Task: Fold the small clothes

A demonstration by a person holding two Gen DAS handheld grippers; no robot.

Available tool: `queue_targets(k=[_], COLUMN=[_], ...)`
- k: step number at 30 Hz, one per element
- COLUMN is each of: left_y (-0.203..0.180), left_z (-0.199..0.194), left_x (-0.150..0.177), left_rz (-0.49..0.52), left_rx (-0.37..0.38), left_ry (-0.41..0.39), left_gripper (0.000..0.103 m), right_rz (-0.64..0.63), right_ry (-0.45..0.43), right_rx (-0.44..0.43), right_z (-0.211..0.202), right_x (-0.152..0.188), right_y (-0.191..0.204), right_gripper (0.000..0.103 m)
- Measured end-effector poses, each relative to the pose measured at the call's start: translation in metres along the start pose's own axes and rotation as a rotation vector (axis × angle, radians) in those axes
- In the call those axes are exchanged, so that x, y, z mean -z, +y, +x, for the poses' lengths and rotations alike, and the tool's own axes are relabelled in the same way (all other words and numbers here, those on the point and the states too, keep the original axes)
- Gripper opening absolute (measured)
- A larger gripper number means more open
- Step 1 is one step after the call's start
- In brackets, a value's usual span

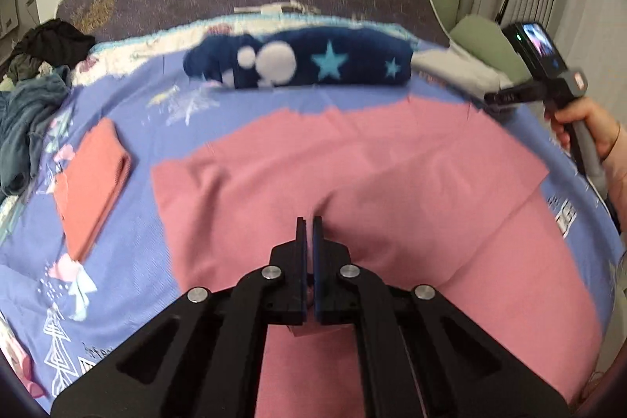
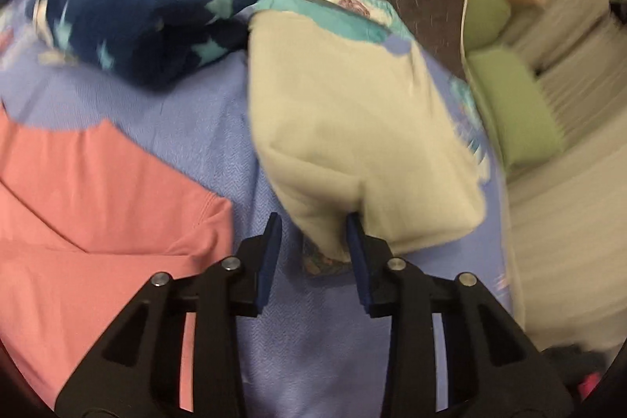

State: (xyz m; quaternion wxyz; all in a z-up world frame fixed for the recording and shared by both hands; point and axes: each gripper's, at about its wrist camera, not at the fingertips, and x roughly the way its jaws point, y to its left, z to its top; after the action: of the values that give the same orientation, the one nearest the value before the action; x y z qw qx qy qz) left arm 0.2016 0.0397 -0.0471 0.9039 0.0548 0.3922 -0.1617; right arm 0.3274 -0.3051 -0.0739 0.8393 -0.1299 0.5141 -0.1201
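A: What did the pink garment (image 1: 352, 159) look like?
B: Soft knit, spread flat on the lilac printed bedspread (image 1: 129, 261), with a diagonal crease. The left gripper (image 1: 309, 226) was pinched together on a fold of it near the closest edge.
A: And the right gripper (image 2: 313, 226)?
B: Jaws apart, a corner of a folded cream cloth (image 2: 360, 128) between them; whether they pressed it, I couldn't tell.
A: Any writing?
B: Small print on the bedspread, unreadable. A navy fleece with stars (image 1: 305, 61) lay behind, and a folded coral piece (image 1: 92, 183) to the left.
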Motion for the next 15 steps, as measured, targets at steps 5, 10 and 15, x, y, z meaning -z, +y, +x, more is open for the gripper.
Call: queue_targets(k=[5, 10, 15], left_y=[-0.003, -0.015, 0.001], left_z=[-0.011, -0.017, -0.033], left_x=[-0.016, -0.028, -0.035], left_rz=[0.013, 0.051, 0.051], left_rx=[0.000, -0.023, -0.142], left_ry=[-0.030, -0.053, -0.069], left_gripper=[0.002, 0.002, 0.002], right_rz=[0.092, 0.060, -0.023], right_ry=[-0.021, 0.053, 0.087], right_rx=[-0.173, -0.212, -0.180], right_z=[-0.015, -0.016, -0.007], right_x=[0.007, -0.004, -0.009], right_y=[-0.012, 0.027, 0.049], right_gripper=[0.034, 0.049, 0.069])
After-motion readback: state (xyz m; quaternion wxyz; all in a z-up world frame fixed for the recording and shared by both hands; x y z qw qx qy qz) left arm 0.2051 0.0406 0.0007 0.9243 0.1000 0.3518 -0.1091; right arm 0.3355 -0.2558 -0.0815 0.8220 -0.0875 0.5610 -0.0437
